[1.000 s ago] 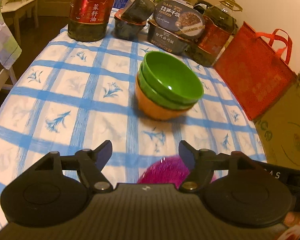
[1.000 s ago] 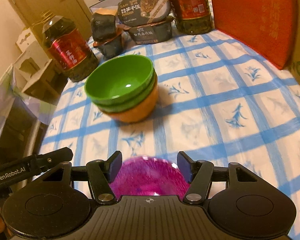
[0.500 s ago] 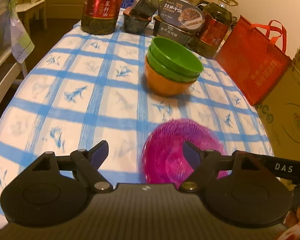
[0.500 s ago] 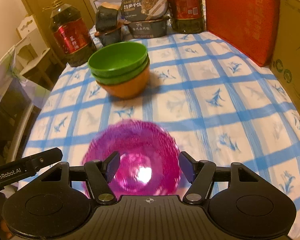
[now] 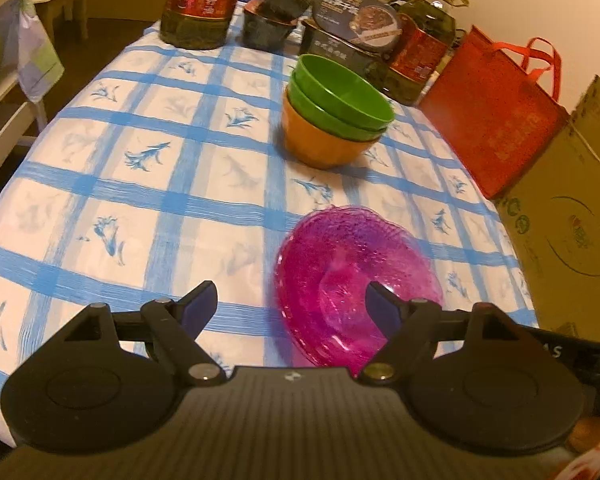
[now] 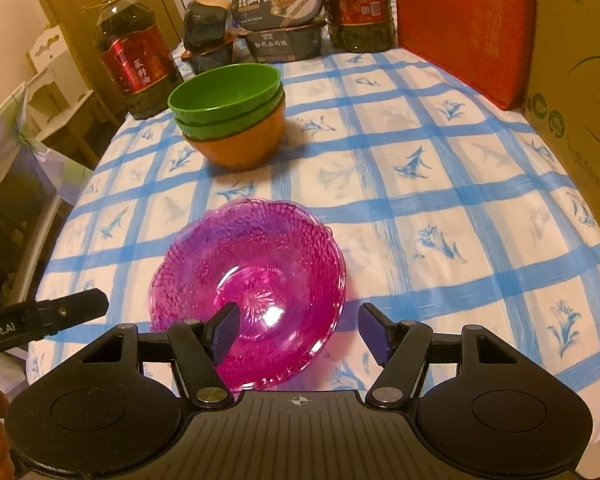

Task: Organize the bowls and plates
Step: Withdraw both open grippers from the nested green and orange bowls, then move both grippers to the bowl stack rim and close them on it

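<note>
A pink cut-glass bowl [image 5: 340, 264] [image 6: 259, 264] sits on the blue-checked tablecloth near the front edge. Farther back, two green bowls [image 5: 340, 100] [image 6: 223, 92] are nested in an orange bowl [image 5: 320, 148] [image 6: 239, 148]. My left gripper [image 5: 291, 306] is open and hangs over the cloth, its right finger in front of the pink bowl and its left finger over bare cloth. My right gripper [image 6: 300, 330] is open above the pink bowl's near right rim. Its left finger shows over the bowl's inside and its right finger beyond the rim, and no pad touches the glass.
At the table's back stand oil bottles [image 6: 135, 64] [image 5: 197, 0] and stacked dark food boxes [image 6: 279, 16]. A red bag [image 5: 496, 120] and a cardboard box [image 6: 580, 80] line the right side. A white chair [image 5: 3, 112] stands off the left edge.
Both grippers have drawn back from the bowl stack toward the table's near edge. The pink bowl, first half hidden under them, now shows whole on the cloth. The left jaws stand a little wider.
</note>
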`<act>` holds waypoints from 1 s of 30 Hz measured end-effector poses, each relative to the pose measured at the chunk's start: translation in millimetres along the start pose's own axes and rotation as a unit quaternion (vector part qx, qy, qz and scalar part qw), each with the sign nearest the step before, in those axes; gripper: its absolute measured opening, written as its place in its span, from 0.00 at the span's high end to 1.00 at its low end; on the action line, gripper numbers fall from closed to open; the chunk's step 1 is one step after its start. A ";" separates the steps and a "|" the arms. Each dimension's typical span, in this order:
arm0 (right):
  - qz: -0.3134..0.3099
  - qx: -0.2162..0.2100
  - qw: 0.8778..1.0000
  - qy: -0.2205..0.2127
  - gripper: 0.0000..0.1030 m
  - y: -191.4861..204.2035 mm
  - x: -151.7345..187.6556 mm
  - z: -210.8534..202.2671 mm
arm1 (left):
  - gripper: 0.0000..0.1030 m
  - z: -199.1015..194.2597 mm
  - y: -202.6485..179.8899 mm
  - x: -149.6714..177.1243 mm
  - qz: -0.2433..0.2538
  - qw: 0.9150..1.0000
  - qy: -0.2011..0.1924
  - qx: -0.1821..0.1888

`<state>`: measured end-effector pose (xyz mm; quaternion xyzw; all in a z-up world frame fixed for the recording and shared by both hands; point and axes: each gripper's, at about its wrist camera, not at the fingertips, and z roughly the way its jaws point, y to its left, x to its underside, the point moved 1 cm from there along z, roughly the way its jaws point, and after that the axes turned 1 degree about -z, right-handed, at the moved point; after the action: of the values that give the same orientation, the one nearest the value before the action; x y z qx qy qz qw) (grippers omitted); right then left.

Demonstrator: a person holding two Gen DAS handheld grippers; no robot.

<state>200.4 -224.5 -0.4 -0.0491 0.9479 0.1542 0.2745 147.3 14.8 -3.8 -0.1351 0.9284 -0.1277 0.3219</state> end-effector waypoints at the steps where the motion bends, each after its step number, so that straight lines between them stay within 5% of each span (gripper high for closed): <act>1: 0.001 0.000 1.000 0.000 0.37 -0.3 0.3 0.0 | 0.23 0.0 -0.9 -0.9 0.003 1.000 0.000 0.002; 10: 0.003 -0.005 1.000 0.003 0.36 -5.1 -24.7 11.5 | 0.21 10.7 0.0 -33.2 0.000 1.000 0.001 0.013; 22: 0.021 -0.054 0.998 -0.033 0.36 0.2 -146.9 37.4 | 0.16 55.6 2.3 -140.8 -0.015 1.000 -0.017 0.012; 30: 0.017 -0.064 0.998 -0.011 0.36 8.8 -210.5 98.3 | 0.16 118.6 8.4 -192.7 -0.046 0.999 0.002 0.025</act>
<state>426.2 -183.0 35.9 -0.0482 0.9338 0.2195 0.2785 366.6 69.0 11.8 -0.1697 0.9182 -0.1654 0.3174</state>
